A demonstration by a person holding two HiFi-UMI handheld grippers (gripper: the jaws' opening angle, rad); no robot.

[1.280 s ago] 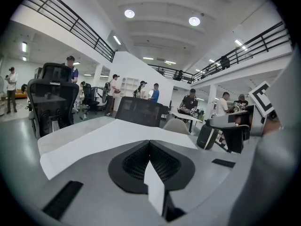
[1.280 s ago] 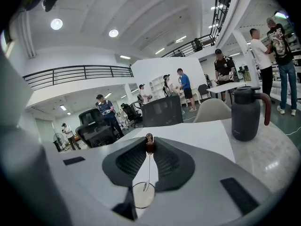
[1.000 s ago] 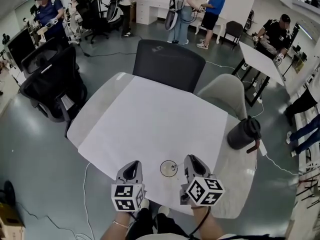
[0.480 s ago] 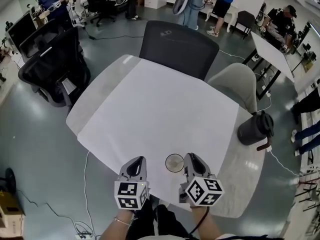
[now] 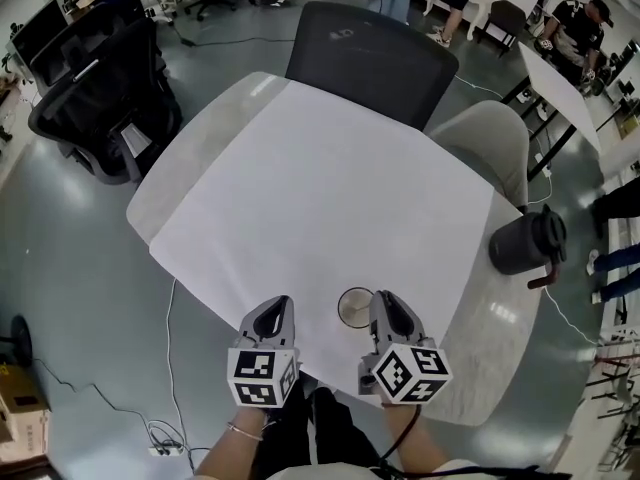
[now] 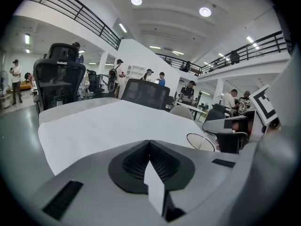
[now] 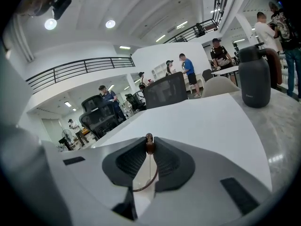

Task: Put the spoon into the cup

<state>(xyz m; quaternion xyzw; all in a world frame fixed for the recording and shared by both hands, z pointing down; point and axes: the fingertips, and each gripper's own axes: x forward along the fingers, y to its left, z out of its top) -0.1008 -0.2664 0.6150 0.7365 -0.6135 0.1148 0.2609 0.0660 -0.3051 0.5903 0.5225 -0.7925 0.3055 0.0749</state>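
A clear glass cup [image 5: 355, 307] stands on the white sheet near the table's front edge, between my two grippers. In the left gripper view the cup [image 6: 201, 141] shows to the right as a thin rim. My right gripper [image 5: 384, 302] sits just right of the cup, almost touching it. In the right gripper view it [image 7: 149, 144] is shut on a thin brown spoon [image 7: 150, 161], whose beaded end pokes out between the jaws. The head view hides the spoon. My left gripper [image 5: 273, 314] is left of the cup; its jaws [image 6: 149, 144] are shut with nothing in them.
A dark grey jug [image 5: 522, 243] stands on the bare marble table [image 5: 490, 338] at the right edge. A black chair [image 5: 372, 56] and a grey chair [image 5: 492, 148] stand at the far side, another black chair [image 5: 95, 98] at the left. People stand in the background.
The head view has tipped down, so the table fills more of the frame. Both grippers stay at the front edge, and the right one now sits closer to the cup.
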